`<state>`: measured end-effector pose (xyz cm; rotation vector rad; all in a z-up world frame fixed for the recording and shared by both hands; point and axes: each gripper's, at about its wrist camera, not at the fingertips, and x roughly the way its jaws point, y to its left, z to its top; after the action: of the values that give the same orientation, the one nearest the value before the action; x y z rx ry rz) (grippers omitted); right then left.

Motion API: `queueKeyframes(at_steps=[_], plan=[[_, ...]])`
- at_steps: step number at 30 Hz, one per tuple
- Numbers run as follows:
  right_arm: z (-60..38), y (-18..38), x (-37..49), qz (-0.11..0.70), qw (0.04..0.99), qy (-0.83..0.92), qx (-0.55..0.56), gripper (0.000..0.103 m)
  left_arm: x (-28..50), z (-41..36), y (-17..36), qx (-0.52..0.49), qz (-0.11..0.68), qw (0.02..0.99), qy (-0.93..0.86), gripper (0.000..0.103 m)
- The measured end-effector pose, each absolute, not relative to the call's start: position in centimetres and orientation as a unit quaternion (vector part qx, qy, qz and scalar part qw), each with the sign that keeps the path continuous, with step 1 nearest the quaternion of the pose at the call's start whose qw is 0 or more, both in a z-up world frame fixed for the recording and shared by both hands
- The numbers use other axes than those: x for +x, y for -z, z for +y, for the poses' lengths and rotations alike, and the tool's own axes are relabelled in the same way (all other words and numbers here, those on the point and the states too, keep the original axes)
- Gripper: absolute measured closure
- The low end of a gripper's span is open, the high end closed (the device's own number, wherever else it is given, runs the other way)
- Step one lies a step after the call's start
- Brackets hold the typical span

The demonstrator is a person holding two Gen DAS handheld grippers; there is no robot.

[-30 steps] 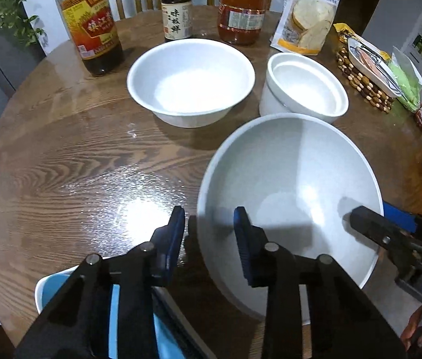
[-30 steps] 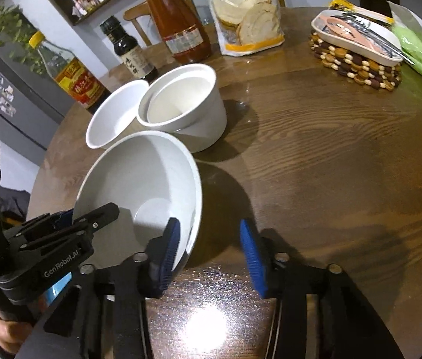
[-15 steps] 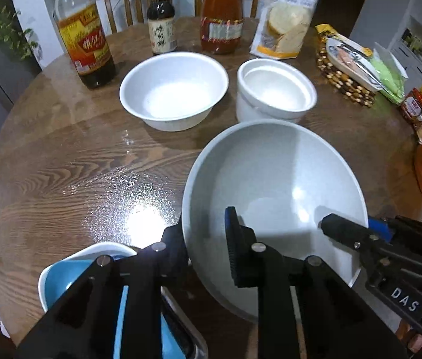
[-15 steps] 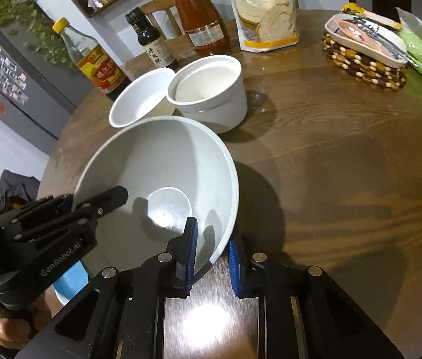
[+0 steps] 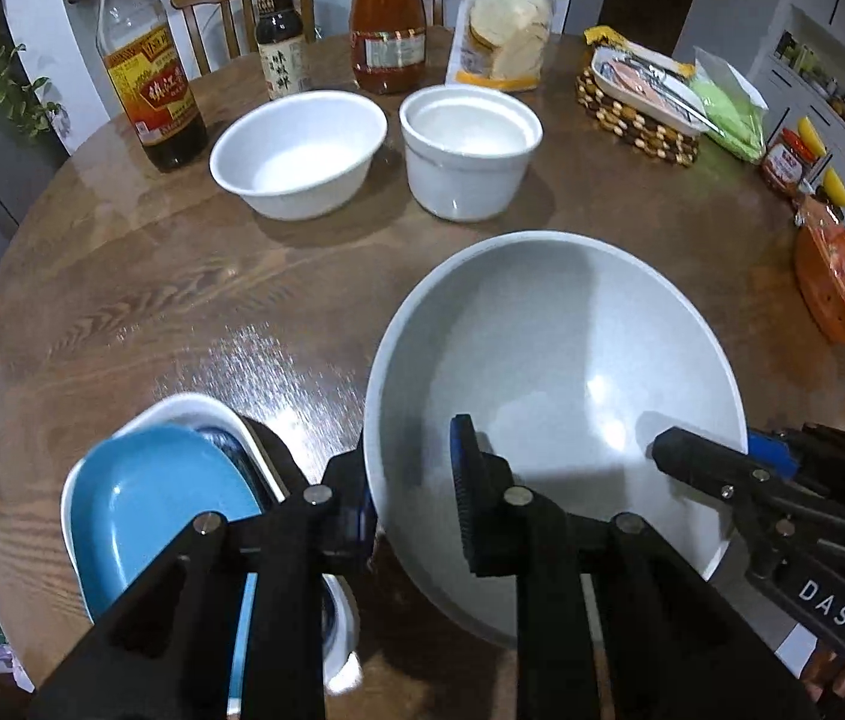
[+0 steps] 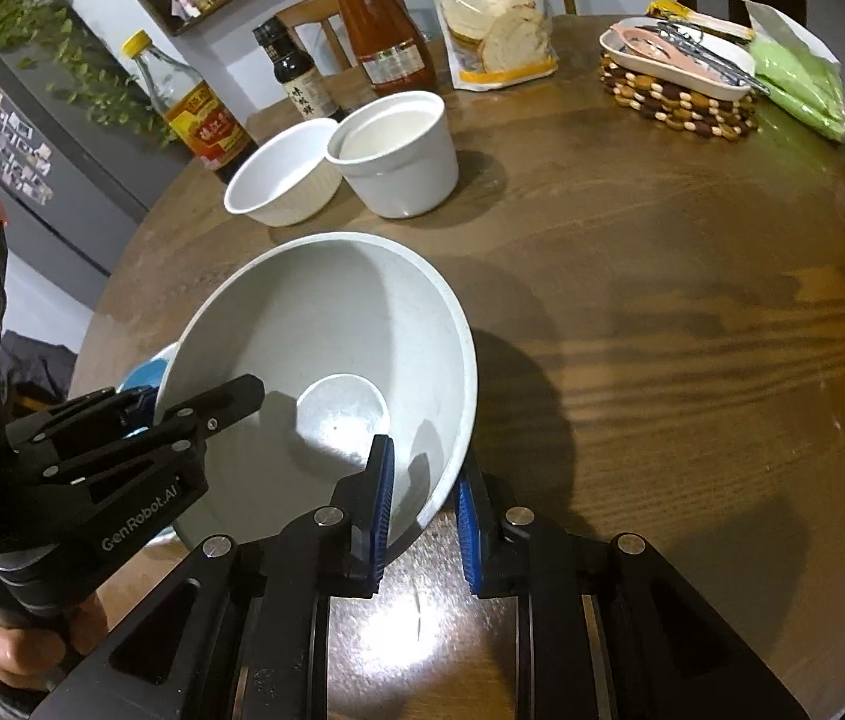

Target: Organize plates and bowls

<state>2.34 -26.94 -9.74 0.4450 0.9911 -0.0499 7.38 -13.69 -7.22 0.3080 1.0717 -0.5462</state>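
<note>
A large grey bowl (image 5: 554,360) (image 6: 326,330) hangs lifted and tilted above the round wooden table (image 5: 182,288) (image 6: 662,300). My left gripper (image 5: 413,492) is shut on its near left rim, one pad inside and one outside. My right gripper (image 6: 422,492) is shut on the opposite rim; it shows at the right of the left wrist view as the right gripper (image 5: 716,468). A blue dish (image 5: 152,504) sits in a white dish (image 5: 194,411) below left. Two white bowls (image 5: 299,153) (image 5: 470,150) stand farther back.
Bottles (image 5: 146,60) (image 5: 281,42) (image 5: 387,18) and a flour bag (image 5: 503,18) line the far edge. A beaded mat with a tray (image 5: 641,99), a green bag (image 5: 728,108) and orange packets (image 5: 836,294) lie at the right. A hand (image 6: 20,642) holds the left gripper.
Both grippers closed on the grey bowl's rim and raised it off the table, carrying it toward the near left, over the blue dish.
</note>
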Motion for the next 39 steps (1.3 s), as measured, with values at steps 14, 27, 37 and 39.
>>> queueKeyframes(at_steps=[14,27,37,39], plan=[[-26.3,10.5,1.6,0.479,0.851,0.024,0.212,0.081,6.4,-13.3,9.0,0.156,0.521,0.802,0.247,0.079],[-26.9,9.0,1.0,0.46,0.856,0.026,0.233,0.044,5.8,-12.6,7.9,0.141,0.515,0.807,0.252,0.043],[-27.5,7.9,0.2,0.445,0.858,0.023,0.255,0.044,4.7,-11.5,5.9,0.123,0.5,0.821,0.247,0.024],[-27.6,7.8,0.2,0.444,0.858,0.02,0.257,0.044,4.7,-11.2,5.6,0.119,0.5,0.822,0.244,0.021]])
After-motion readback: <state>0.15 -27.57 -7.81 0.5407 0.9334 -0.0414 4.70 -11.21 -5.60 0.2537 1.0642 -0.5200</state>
